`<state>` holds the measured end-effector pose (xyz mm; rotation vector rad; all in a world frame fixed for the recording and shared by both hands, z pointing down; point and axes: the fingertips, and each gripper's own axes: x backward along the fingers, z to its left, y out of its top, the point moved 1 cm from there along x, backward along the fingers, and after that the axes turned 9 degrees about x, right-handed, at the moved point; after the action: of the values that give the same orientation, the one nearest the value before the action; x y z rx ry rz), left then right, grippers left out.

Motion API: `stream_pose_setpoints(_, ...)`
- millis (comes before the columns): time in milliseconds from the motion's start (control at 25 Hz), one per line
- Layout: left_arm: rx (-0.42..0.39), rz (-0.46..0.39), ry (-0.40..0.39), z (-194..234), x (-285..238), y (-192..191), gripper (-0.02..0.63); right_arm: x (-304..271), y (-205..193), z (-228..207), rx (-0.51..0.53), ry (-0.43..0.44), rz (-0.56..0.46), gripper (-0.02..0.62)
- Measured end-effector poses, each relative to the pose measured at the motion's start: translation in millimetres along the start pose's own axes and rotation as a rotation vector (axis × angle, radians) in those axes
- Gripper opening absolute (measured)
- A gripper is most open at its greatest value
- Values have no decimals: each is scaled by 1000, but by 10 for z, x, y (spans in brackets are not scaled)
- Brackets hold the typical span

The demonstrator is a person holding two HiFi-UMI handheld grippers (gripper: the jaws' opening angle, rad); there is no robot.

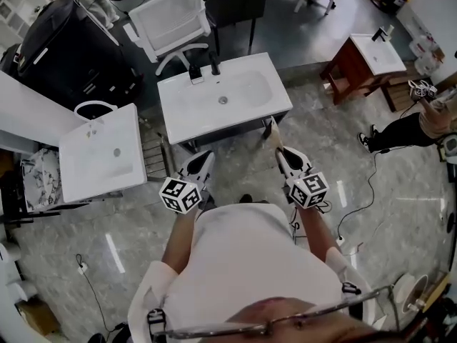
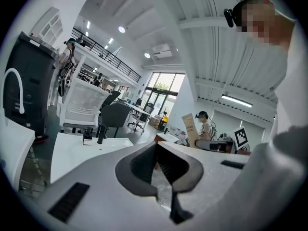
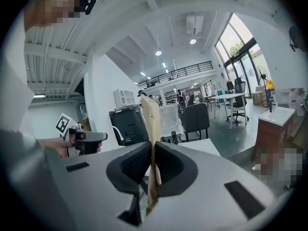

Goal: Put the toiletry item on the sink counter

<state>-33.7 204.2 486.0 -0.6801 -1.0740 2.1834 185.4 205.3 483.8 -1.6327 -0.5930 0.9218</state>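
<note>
The toiletry item (image 1: 270, 130) is a flat tan packet. It stands upright between the pads of my right gripper (image 1: 278, 147), which is shut on it, just off the front right corner of the white sink counter (image 1: 186, 120). In the right gripper view the packet (image 3: 149, 119) rises out of the closed jaws of the right gripper (image 3: 153, 147). My left gripper (image 1: 205, 157) hangs before the counter's front edge, its jaws shut on nothing. In the left gripper view the left gripper (image 2: 156, 150) faces the counter (image 2: 77, 153), and the packet (image 2: 189, 127) shows at its right.
A black faucet (image 1: 213, 66) stands at the counter's back. A second white basin unit (image 1: 100, 156) is at the left, a black cabinet (image 1: 68, 48) behind it. Chairs (image 1: 175, 20) stand behind the counter. A wooden vanity (image 1: 364, 63) and a person (image 1: 418, 123) are at the right. Cables cross the floor.
</note>
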Motion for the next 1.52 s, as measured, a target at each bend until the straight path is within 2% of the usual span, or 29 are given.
stream_pose_setpoints(520,15,-10,58,-218,-188,-240,3,99,-182,-245,-16,70,17,32)
stream_pose_setpoints(800,21,-8,57,-171,-352,-185,3,-53,-190,-367,-23,82,31,31)
stream_pose_setpoints(1160,32,1,42,224,-596,-12,3,-469,-142,-467,-13,76,52,31)
stream_pose_setpoints(1520,29,29,4,707,-978,403,3,-1109,18,-625,-32,53,61,31)
